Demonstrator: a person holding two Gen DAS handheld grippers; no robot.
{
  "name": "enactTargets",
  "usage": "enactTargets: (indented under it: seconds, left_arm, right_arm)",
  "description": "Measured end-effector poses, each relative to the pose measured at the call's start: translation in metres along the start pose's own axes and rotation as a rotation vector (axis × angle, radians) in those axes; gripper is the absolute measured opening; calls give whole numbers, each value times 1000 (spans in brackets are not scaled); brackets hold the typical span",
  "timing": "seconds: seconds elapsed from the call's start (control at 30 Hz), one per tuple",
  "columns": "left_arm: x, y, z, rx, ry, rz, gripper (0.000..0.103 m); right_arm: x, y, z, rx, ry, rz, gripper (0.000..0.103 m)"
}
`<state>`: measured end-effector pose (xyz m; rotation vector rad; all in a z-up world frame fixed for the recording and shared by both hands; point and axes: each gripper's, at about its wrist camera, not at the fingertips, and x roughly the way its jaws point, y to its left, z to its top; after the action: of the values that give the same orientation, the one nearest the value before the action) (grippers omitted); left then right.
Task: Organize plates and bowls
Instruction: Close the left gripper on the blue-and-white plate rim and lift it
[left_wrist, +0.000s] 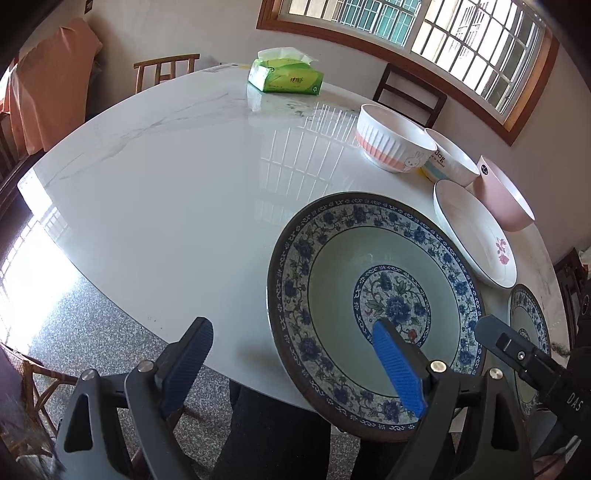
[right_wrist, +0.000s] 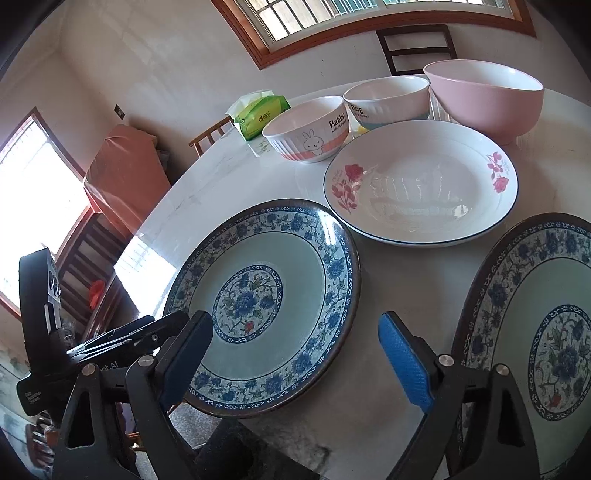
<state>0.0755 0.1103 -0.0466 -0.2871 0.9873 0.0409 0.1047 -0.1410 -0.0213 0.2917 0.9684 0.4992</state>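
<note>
Both our grippers, left (left_wrist: 291, 354) and right (right_wrist: 295, 350), hang wide open, holding nothing. Nearest, two blue-patterned plates (right_wrist: 266, 295) (right_wrist: 535, 332) lie flat side by side; behind, a rose plate (right_wrist: 421, 188); farthest, three upright bowls (right_wrist: 306, 127) (right_wrist: 388, 98) (right_wrist: 487, 96) run left to right.

A white marble-look table (left_wrist: 166, 177) fills the room's middle. Wood-framed barred windows (left_wrist: 443, 40) glow at one o'clock, wooden chairs (left_wrist: 166, 70) stand at eleven, and speckled terrazzo floor (left_wrist: 92, 325) lies at seven.
</note>
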Motion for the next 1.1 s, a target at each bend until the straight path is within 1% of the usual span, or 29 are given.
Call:
enactTargets:
  seconds: [0.1, 0.17, 0.23, 0.27, 0.33, 0.37, 0.4, 0.47, 0.53, 0.57, 0.6, 0.63, 0.7, 0.73, 0.77, 0.8, 0.93, 1.1]
  left_arm:
    - [6, 5, 1, -22, 26, -17, 90]
    - [6, 7, 2, -27, 16, -20, 90]
    - [6, 8, 3, -30, 21, -34, 89]
    - [6, 8, 2, -30, 21, -34, 88]
    - [6, 7, 3, -23, 17, -33, 80]
    - [5, 7, 3, -17, 14, -35, 68]
    - [6, 6, 4, -11, 15, -38, 50]
    - [8, 5, 6, -9, 31, -57, 27]
    - [9, 6, 8, -19, 32, -63, 27]
    - [10, 7, 8, -19, 32, -65, 26]
    - [10, 8, 9, -24, 33, -69, 26]
    - [10, 9, 9, -31, 34, -73, 25]
    - [10, 11, 10, -43, 35, -81, 24]
    - [10, 12, 10, -44, 33, -81, 24]
    - [11, 12, 11, -47, 31, -78, 24]
    - [11, 12, 11, -50, 29, -75, 24]
    - [11, 19, 13, -75, 24, -71, 24]
    - [9, 31, 21, -99, 2, -47, 24]
  right_arm:
    - [5, -3, 2, 20, 15, 13, 85]
    - [7, -4, 4, 23, 20, 9, 84]
    - [9, -4, 5, 28, 23, 5, 81]
    - [10, -4, 7, 29, 27, 9, 79]
    - [10, -5, 8, 31, 31, 8, 79]
    - [11, -4, 8, 28, 33, 2, 78]
    - [12, -4, 9, 25, 37, -7, 76]
    - [15, -3, 11, 17, 44, -18, 75]
    - [16, -2, 13, 8, 44, -31, 71]
    - [16, -2, 14, 4, 45, -38, 66]
    - [17, -1, 15, -1, 46, -47, 58]
    - [18, -1, 15, -6, 49, -64, 55]
    - [20, -4, 18, -8, 58, -94, 38]
    - [21, -6, 18, -6, 65, -109, 33]
    - [22, -8, 19, -1, 69, -120, 24]
    - [22, -11, 19, 3, 71, -131, 17]
    - [24, -11, 23, -12, 72, -146, 17]
    - [27, -3, 27, -27, 65, -153, 17]
